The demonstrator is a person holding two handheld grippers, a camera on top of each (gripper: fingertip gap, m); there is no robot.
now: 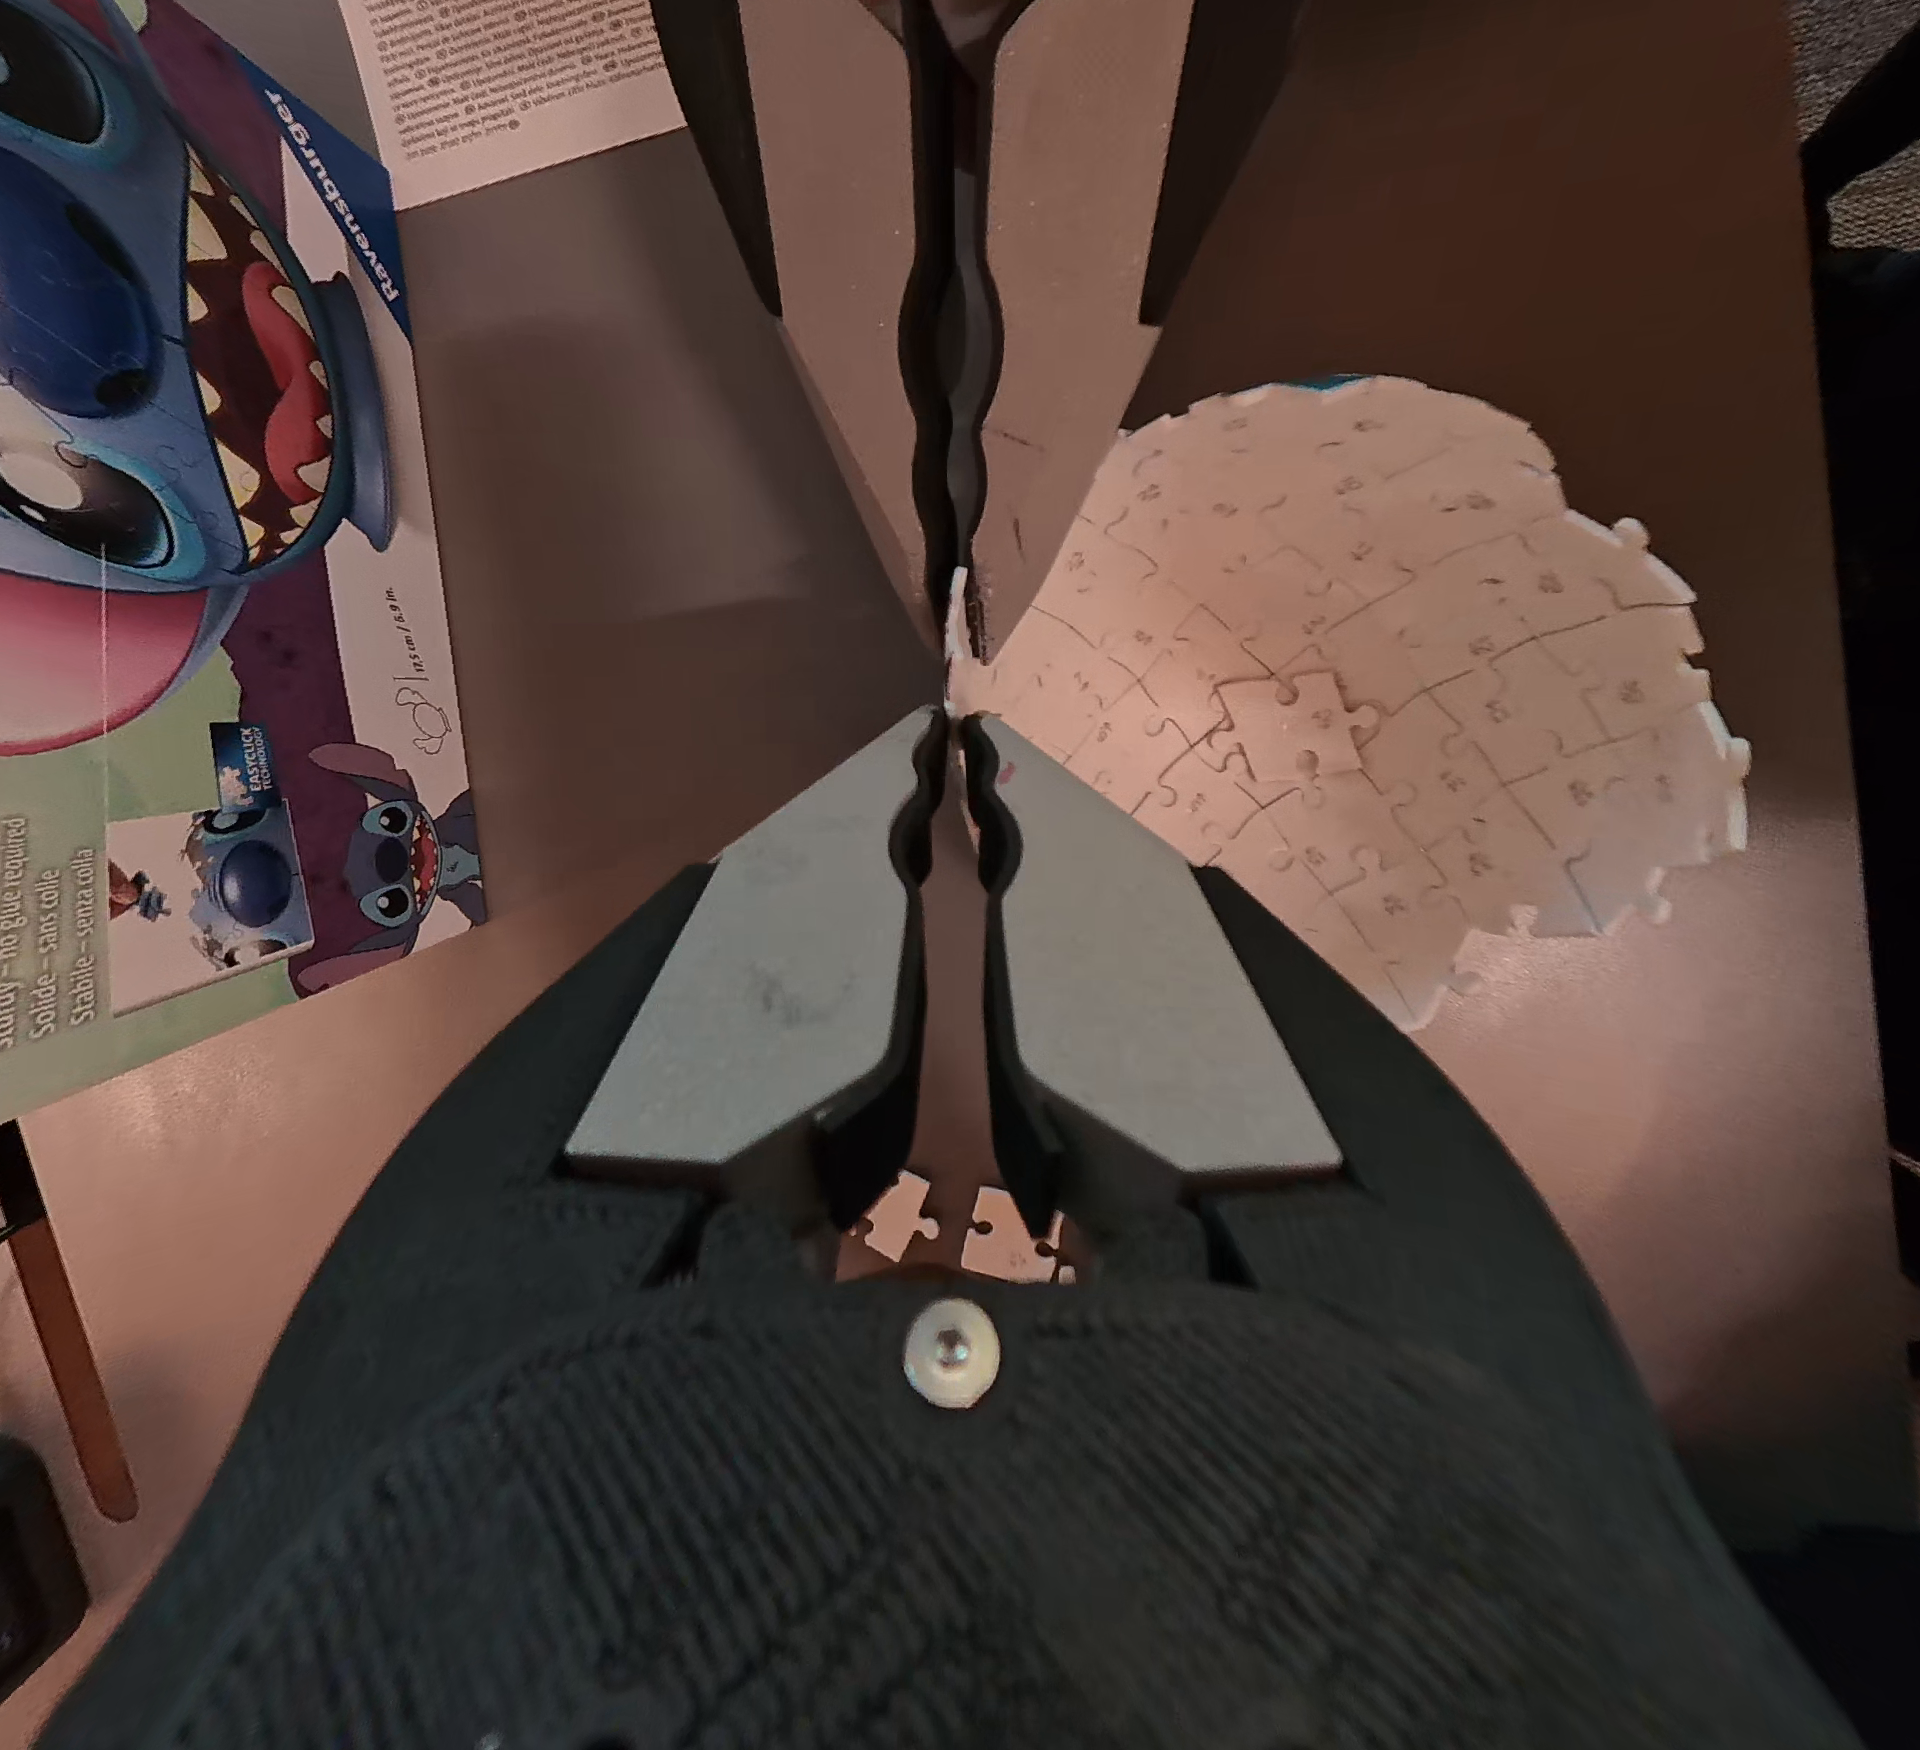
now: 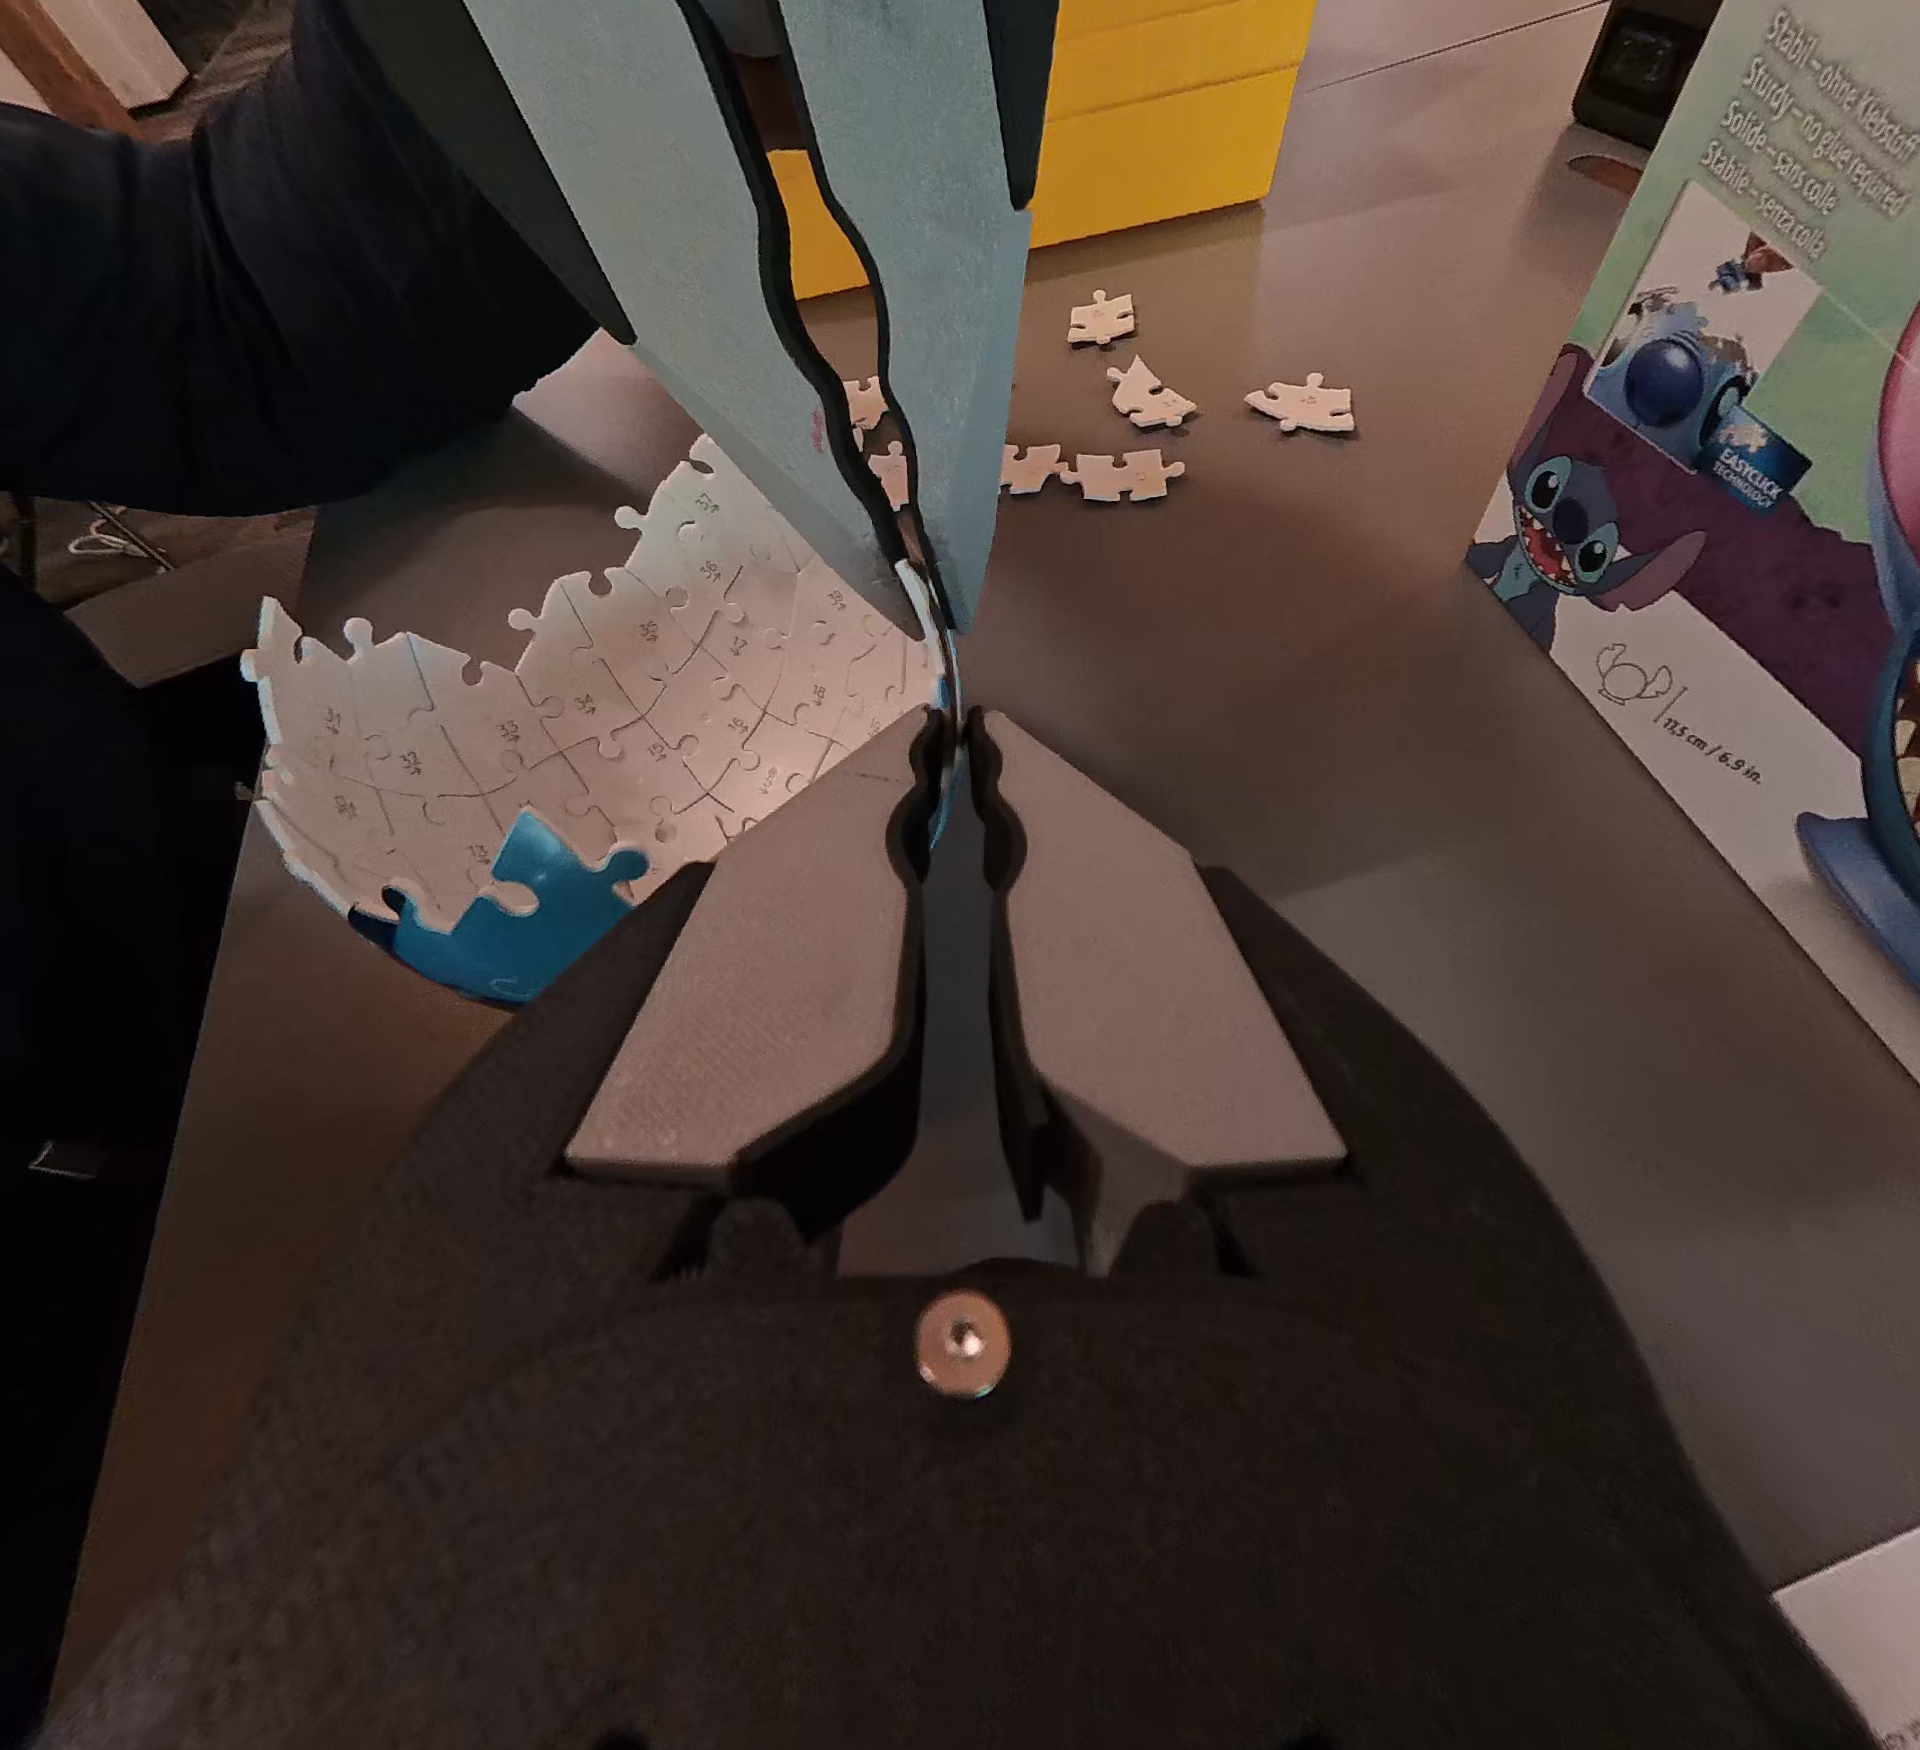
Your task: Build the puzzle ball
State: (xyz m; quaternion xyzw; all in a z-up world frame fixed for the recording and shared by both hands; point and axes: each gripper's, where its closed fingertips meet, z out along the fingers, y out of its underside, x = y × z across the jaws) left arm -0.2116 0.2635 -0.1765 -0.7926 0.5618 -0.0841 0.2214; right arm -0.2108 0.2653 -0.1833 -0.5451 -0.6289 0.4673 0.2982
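Note:
The partly built puzzle ball (image 1: 1403, 661) is an open bowl-shaped shell, white inside and blue outside, and it also shows in the right wrist view (image 2: 540, 744). My left gripper (image 1: 951, 726) is shut on the shell's rim. My right gripper (image 2: 956, 726) is shut on the same rim, tip to tip with the left one. Each gripper shows from above in the other's view, the right gripper (image 1: 961, 614) and the left gripper (image 2: 923, 594). I cannot tell whether either one pinches a separate piece. One piece (image 1: 1299, 724) lies loose inside the shell.
Several loose white pieces (image 2: 1132, 396) lie on the grey table (image 2: 1299, 765) beyond the shell. A yellow bin (image 2: 1174, 69) stands behind them. The puzzle box (image 1: 208, 505) stands on my left, also seen in the right wrist view (image 2: 1766, 453). A printed sheet (image 1: 488, 7) lies near it. A person's dark sleeve (image 2: 260, 266) is at the left. Both grippers' tips are close together, under 4 cm apart.

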